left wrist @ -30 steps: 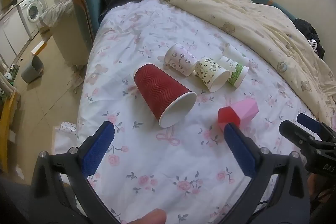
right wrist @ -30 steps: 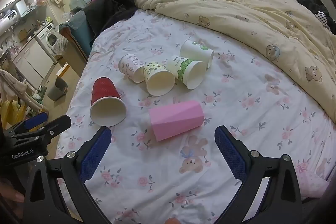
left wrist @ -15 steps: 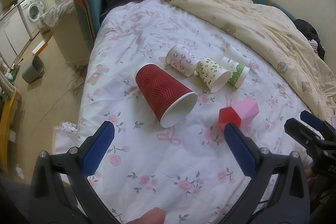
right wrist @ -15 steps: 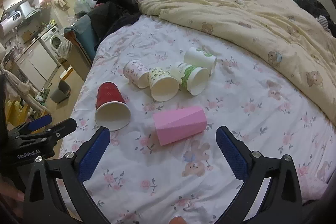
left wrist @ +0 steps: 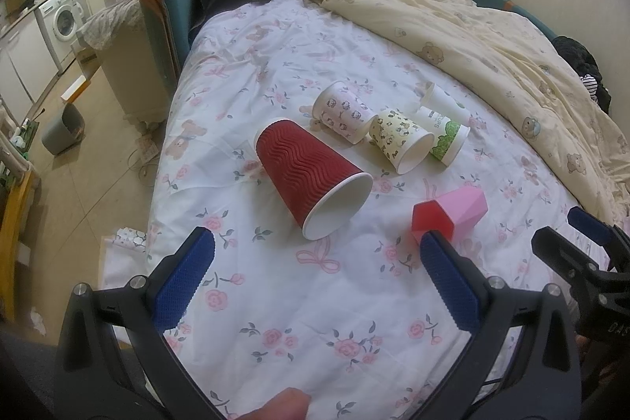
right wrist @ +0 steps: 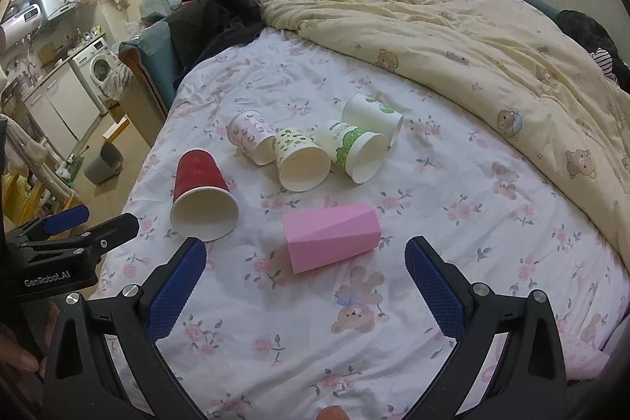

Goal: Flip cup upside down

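Note:
Several cups lie on their sides on the flowered bed sheet. A red ribbed paper cup lies nearest the left, mouth toward me. A pink faceted cup lies to its right. Behind them lie a pink-patterned cup, a yellow-patterned cup, a green-banded cup and a white cup. My left gripper is open and empty, short of the red cup. My right gripper is open and empty, just short of the pink cup.
A cream bear-print duvet is bunched along the bed's right and far side. Dark clothes are piled at the head. The bed's left edge drops to the floor, where a grey bin and a washing machine stand.
Both grippers have drawn back and risen slightly, so the cups sit a little farther away in both views. No cup has moved.

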Tool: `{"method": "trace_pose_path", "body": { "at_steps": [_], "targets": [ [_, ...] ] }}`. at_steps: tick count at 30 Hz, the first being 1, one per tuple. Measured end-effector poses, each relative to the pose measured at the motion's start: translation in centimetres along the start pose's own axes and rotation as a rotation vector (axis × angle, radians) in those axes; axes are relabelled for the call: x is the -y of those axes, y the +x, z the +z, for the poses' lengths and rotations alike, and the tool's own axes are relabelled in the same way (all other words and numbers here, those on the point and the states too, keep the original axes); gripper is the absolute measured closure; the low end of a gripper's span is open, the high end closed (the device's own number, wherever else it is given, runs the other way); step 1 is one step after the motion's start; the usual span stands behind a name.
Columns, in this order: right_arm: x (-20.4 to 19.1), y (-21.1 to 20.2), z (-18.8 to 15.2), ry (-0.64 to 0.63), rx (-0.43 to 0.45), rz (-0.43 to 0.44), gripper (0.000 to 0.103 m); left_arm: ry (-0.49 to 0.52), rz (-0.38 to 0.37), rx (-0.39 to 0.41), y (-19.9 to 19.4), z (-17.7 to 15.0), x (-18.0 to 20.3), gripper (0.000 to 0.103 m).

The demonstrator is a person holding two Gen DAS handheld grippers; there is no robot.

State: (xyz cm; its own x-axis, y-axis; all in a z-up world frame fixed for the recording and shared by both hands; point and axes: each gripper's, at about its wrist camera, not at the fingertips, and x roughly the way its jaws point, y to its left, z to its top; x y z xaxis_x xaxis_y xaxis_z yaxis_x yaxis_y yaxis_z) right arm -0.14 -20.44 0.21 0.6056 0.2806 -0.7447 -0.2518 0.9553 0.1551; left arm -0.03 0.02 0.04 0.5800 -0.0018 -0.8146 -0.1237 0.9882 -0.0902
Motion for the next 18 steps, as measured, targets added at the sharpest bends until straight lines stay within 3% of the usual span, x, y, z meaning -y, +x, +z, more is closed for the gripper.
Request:
{"method": "trace_pose_path", "body": {
  "at_steps": [18],
  "targets": [
    [0.35,-0.07,0.09,0.013,0.001,-0.013,0.000,0.000,0.001,-0.001,-0.02,0.00,0.00,0.000]
  ]
}}
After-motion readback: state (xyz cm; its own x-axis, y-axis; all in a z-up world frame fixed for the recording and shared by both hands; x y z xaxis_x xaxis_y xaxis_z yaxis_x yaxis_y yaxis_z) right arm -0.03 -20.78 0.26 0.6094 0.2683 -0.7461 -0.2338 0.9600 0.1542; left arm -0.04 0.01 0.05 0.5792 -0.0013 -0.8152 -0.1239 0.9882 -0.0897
